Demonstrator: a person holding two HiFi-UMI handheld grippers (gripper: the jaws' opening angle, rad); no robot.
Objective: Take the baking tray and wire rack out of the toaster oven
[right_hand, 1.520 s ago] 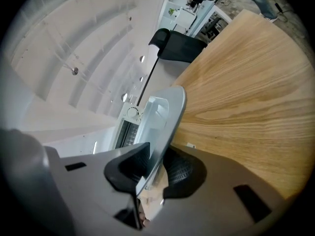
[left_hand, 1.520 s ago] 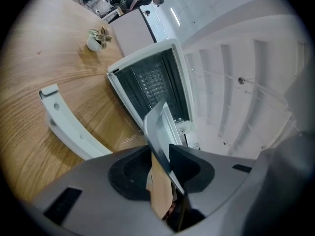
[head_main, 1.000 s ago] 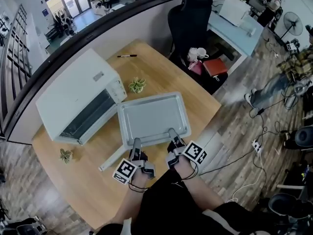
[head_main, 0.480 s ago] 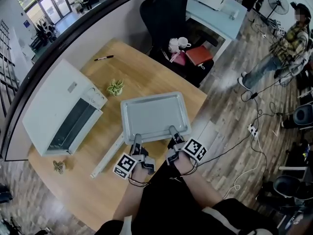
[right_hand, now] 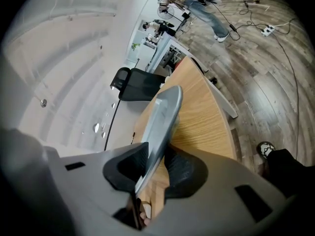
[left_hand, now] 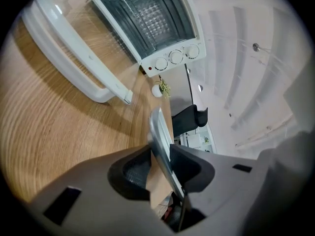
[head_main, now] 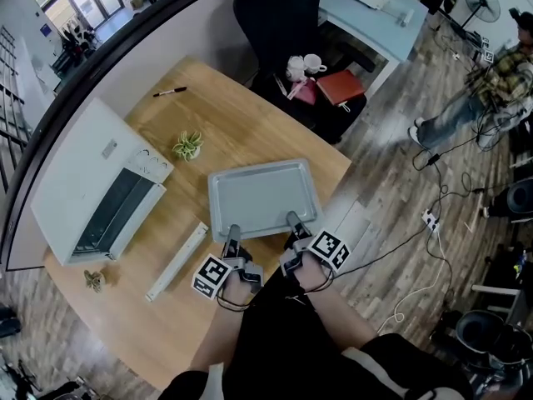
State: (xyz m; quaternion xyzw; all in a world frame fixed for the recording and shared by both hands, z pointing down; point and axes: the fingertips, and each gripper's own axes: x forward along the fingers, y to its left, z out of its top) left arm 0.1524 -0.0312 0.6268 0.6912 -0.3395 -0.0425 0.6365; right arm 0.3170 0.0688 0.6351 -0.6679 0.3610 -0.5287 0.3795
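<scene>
The grey baking tray [head_main: 262, 198] lies level and low at the table's near right corner; whether it rests on the wood I cannot tell. My left gripper [head_main: 232, 233] is shut on its near rim [left_hand: 160, 141], left of the middle. My right gripper [head_main: 293, 222] pinches the same rim [right_hand: 165, 112] further right; its jaws have just been opening a little, with the rim still between the pads and touching them. The white toaster oven [head_main: 92, 190] stands at the left with its door folded down [head_main: 176, 261]. A wire grid [left_hand: 147, 16] shows inside the oven.
A small potted plant [head_main: 187, 146] and a pen [head_main: 169, 92] lie on the table behind the tray. Another small plant [head_main: 94, 281] sits near the front left edge. A black chair [head_main: 279, 15] stands beyond the table's far edge. Cables run across the floor at right.
Both grippers have carried the tray away from the oven's door, toward me and lower. The door's white handle, partly covered before, now shows whole.
</scene>
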